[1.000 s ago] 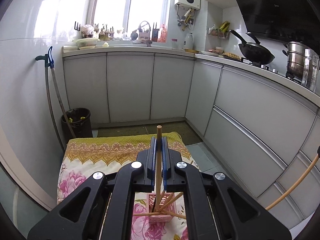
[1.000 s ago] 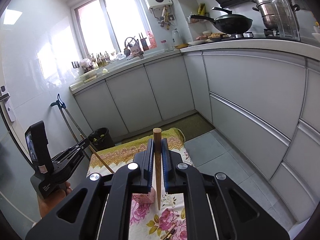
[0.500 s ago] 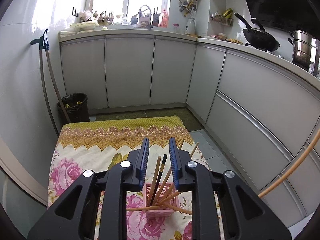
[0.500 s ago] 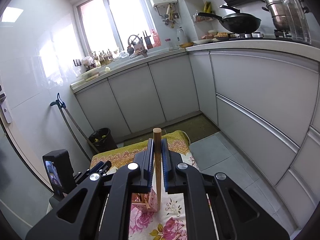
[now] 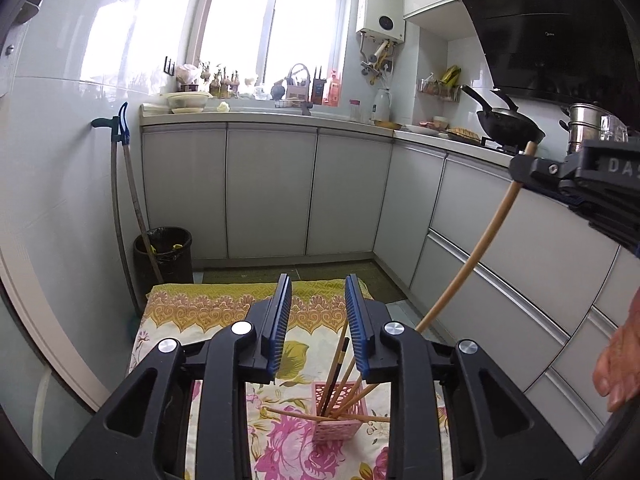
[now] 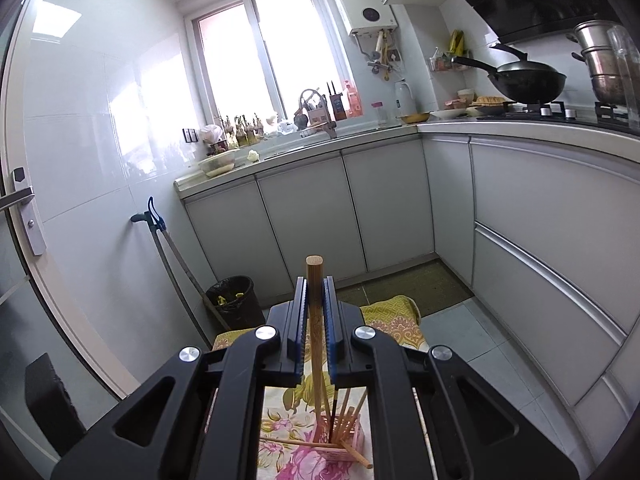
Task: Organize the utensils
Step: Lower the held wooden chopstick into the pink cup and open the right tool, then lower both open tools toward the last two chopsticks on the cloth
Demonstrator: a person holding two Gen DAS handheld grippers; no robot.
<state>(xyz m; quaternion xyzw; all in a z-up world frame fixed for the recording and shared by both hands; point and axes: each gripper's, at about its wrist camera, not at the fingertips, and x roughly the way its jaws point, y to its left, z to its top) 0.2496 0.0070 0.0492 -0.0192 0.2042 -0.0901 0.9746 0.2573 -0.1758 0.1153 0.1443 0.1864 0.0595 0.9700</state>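
A pink lattice holder (image 5: 335, 412) stands on the flowered cloth (image 5: 224, 312) at the lower centre of the left view, covering a low bench. It contains a loose bundle of wooden chopsticks (image 5: 348, 380) and one dark one, all leaning at different angles; two lie nearly level across its rim.

The left tool (image 5: 316, 328) hovers above the holder, its blue pads apart and opening, with nothing between them.

The right tool (image 6: 316, 320) is clamped on a single wooden chopstick (image 6: 315, 300), held upright, its lower end reaching down towards the holder (image 6: 340, 440) at the lower centre of the right view. Whether the tip touches the holder cannot be told.

A black bin (image 5: 164, 256) with a liner stands at the left wall.
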